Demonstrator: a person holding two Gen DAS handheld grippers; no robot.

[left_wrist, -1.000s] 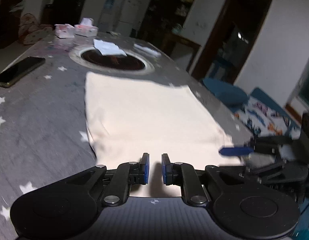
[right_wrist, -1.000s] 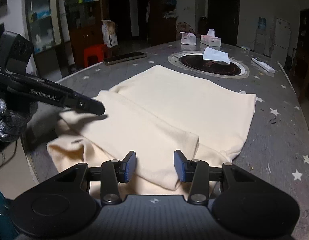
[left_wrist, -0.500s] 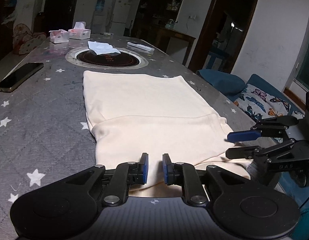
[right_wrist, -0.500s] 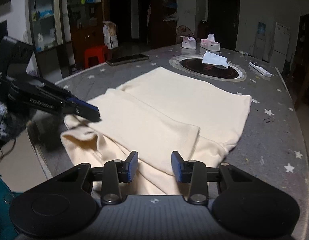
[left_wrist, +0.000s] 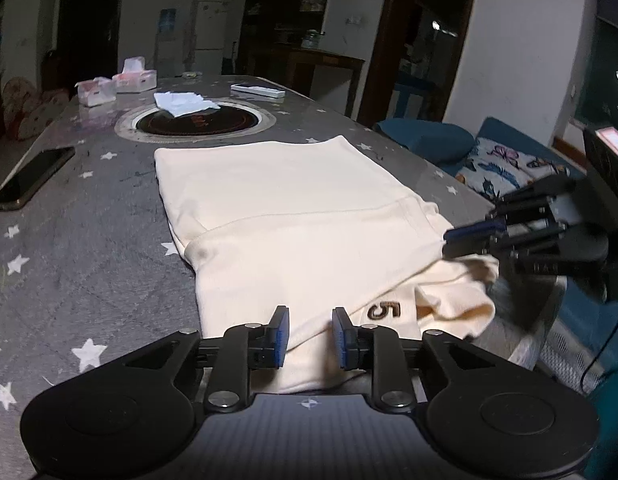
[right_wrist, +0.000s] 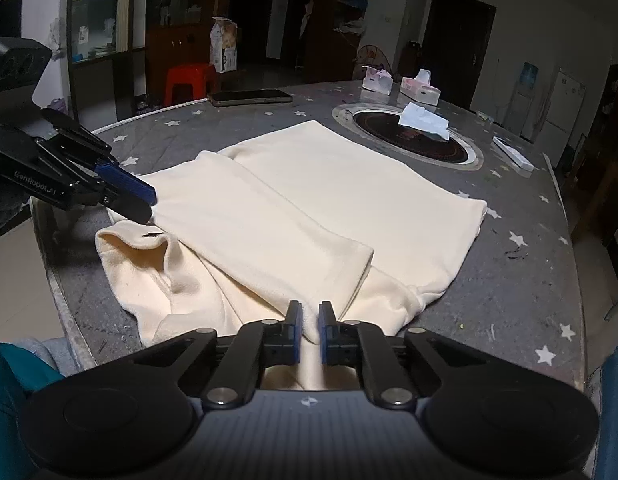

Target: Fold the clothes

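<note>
Cream garment (left_wrist: 293, 216) on table (left_wrist: 89, 240); R gripper (right_wrist: 309, 330) pinching hem, L gripper (left_wrist: 307, 336) opening, cloth between.

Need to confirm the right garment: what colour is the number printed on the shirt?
Dark brown, on the cream shirt; the number shows best in the left wrist view.

The room is dim, with white walls (left_wrist: 521, 40) and several dark doorways (right_wrist: 457, 40). A white fridge (left_wrist: 208, 32) stands at the far wall beside a water dispenser (left_wrist: 167, 32). Dark wooden shelving (right_wrist: 105, 20) (its contents too small to read) lines one side, with a red plastic stool (right_wrist: 189, 80) on the pale floor (right_wrist: 13, 280) nearby. A blue sofa (left_wrist: 429, 140) carries a butterfly-print cushion (left_wrist: 505, 164). The grey star-patterned surface (left_wrist: 69, 240) has a round dark inset (left_wrist: 195, 122).
</note>
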